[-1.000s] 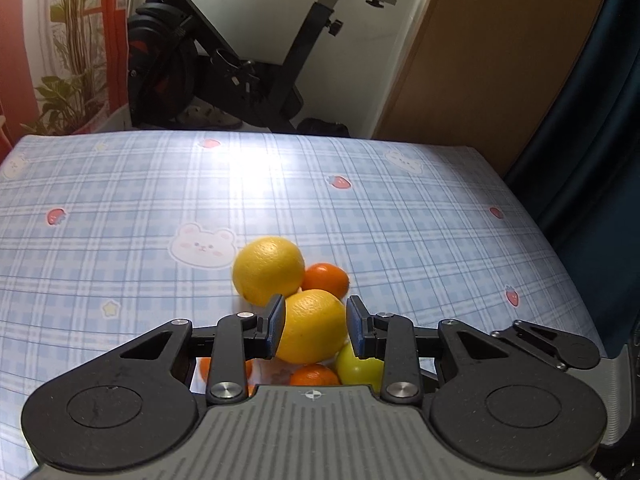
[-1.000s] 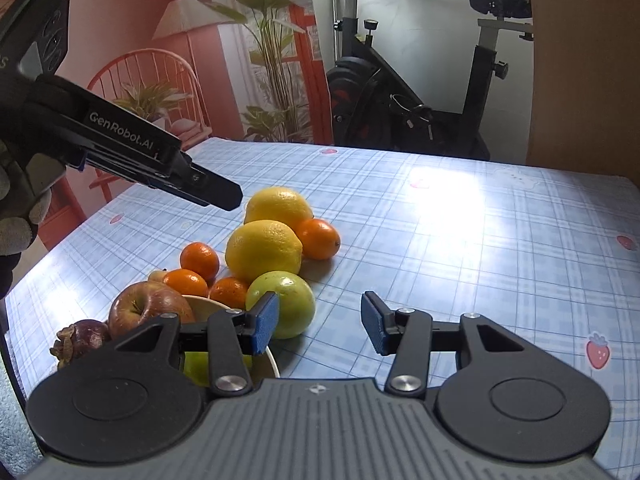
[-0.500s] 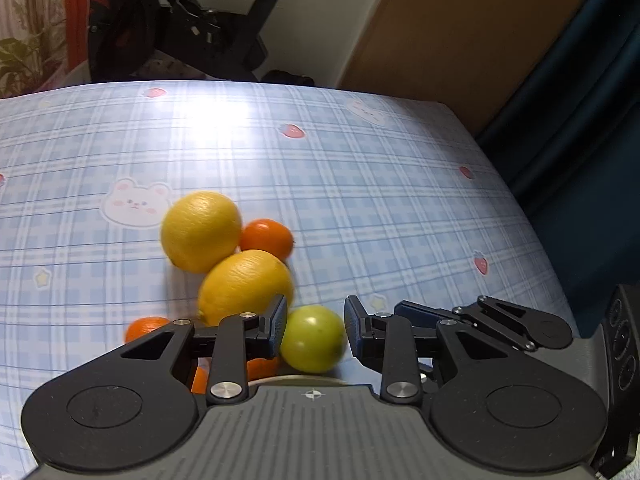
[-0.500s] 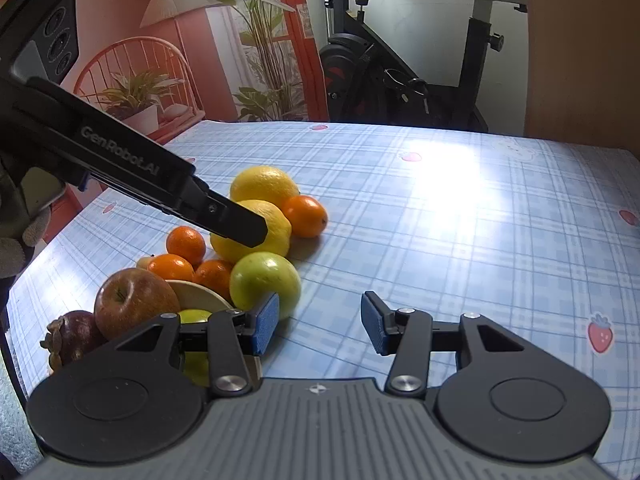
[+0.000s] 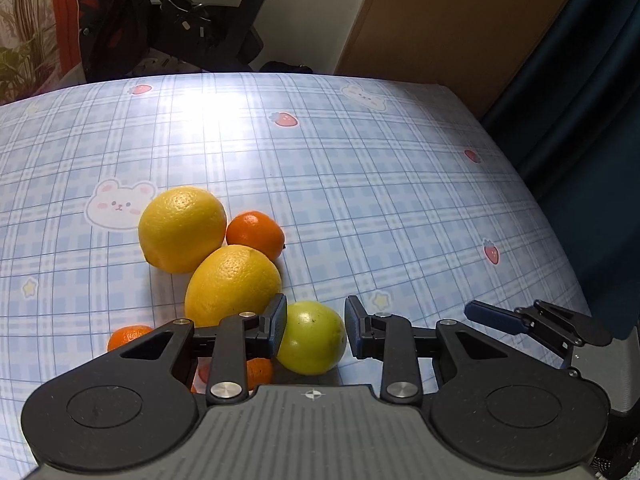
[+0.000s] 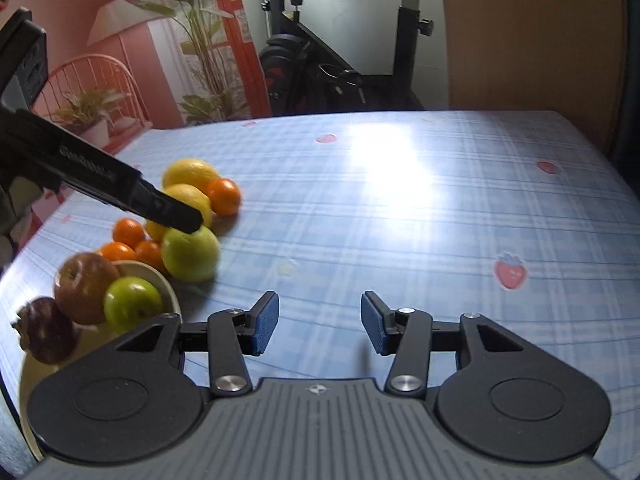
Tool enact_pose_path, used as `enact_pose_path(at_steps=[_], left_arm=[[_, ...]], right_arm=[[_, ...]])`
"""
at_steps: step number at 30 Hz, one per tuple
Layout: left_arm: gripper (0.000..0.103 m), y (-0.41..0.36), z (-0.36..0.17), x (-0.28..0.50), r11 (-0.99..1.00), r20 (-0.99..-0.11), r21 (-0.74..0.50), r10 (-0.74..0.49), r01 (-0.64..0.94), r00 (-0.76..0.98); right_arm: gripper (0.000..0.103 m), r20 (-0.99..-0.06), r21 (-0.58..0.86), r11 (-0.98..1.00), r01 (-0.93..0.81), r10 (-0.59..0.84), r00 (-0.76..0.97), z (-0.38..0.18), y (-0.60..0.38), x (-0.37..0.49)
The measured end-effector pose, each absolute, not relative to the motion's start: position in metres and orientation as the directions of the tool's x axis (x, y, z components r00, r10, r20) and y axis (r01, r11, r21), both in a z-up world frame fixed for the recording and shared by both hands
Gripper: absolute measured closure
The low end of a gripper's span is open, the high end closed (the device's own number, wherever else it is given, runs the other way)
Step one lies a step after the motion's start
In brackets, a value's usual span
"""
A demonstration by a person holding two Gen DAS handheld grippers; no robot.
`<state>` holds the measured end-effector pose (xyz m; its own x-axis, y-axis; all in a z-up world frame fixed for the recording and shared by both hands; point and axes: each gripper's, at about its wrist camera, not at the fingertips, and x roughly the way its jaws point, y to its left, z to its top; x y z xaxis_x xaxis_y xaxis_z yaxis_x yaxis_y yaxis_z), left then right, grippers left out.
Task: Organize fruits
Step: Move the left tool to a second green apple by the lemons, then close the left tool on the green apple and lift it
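The green apple [image 5: 311,338] is straddled by the left hand-held gripper [image 5: 316,326], parted narrowly for a grasp; the right hand-held gripper [image 6: 318,328] is held wide and empty above the table [image 6: 440,240]

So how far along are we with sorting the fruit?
Early. A red apple, a green apple and a dark fruit sit in the bowl. The left gripper is open around the green fruit on the table, not yet clamped. The right gripper is open and empty. Two lemons and several oranges remain loose.
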<state>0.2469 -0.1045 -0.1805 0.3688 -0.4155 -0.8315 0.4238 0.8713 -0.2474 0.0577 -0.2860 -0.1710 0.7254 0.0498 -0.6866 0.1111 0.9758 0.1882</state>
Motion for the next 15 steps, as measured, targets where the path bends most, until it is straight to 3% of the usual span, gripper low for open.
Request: enact_pose_path(at_steps=[7,15], left_arm=[[0.070,-0.105,-0.182,0.258,0.820,-0.770,-0.386,-0.539,0.423,0.341],[0.070,-0.090,-0.182,0.253,0.841,-0.789,-0.353,-0.503,0.410,0.352]], right_arm=[[0.053,-0.660,0.256,0.956,0.147,0.061,0.749,-0.179,-0.288,0.053],[0.053,-0.649,0.240,0.969,0.063,0.112,0.753,-0.172,-0.269,0.072]])
